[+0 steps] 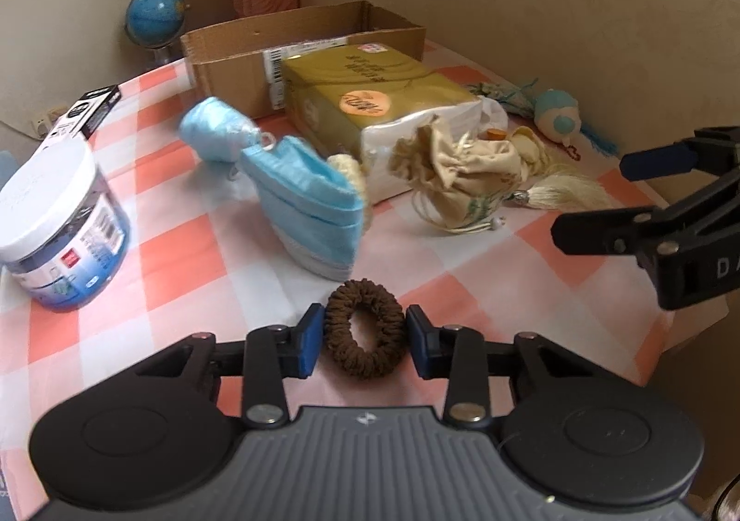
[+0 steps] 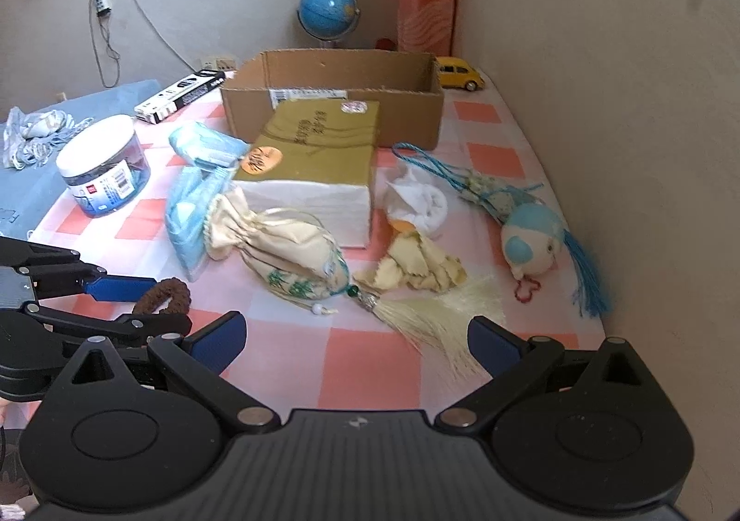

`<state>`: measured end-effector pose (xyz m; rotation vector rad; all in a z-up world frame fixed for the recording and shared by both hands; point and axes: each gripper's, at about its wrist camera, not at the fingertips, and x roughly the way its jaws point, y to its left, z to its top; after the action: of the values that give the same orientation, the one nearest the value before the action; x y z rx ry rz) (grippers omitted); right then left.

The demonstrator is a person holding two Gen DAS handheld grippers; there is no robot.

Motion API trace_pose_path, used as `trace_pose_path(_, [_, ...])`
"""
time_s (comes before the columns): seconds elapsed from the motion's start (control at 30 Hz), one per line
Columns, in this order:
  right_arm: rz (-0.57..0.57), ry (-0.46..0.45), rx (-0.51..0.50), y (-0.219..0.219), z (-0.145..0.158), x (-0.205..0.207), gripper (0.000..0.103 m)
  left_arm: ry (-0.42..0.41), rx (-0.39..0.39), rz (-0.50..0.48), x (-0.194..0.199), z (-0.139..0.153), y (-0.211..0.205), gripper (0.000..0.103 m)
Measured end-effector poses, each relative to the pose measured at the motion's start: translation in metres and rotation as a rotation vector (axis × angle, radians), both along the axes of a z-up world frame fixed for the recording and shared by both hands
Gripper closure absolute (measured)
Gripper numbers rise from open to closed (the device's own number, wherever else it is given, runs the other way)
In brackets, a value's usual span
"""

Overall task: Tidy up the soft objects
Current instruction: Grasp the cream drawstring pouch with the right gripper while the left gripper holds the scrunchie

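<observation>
Bench [image 1: 462, 271], checked orange-and-white cloth, carries an open cardboard box [image 1: 240, 53] at the rear with a gold tissue pack [image 1: 370, 95] lying in front of it. Right gripper [image 2: 356, 338]: jaws spread wide, holding nothing, poised above the cream tassel [image 2: 439, 313] of a drawstring pouch [image 2: 286, 243]. Left gripper [image 1: 364, 338]: jaws partly open, one pad either side of the brown scrunchie [image 1: 363, 329], contact uncertain. Scrunchie is a fuzzy oval ring at the near bench edge, its long axis running away from the gripper.
</observation>
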<state>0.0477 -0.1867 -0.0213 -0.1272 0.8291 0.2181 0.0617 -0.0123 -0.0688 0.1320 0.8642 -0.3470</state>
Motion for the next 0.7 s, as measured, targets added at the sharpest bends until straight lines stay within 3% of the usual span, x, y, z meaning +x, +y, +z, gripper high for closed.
trace_pose_path(0.33, [0.173,-0.048,0.005,0.036,0.01,0.022,0.005,0.002,-0.003,0.083,-0.002,0.006,0.031,0.065])
trace_pose_path(0.5, [0.246,-0.029,0.002,0.054,0.005,0.04,0.006,-0.007,-0.008,0.12,-0.004,0.01,0.041,0.04])
trace_pose_path(0.7, [0.319,0.022,0.007,0.061,-0.002,0.033,0.007,-0.024,-0.006,0.149,-0.007,0.013,0.049,0.039])
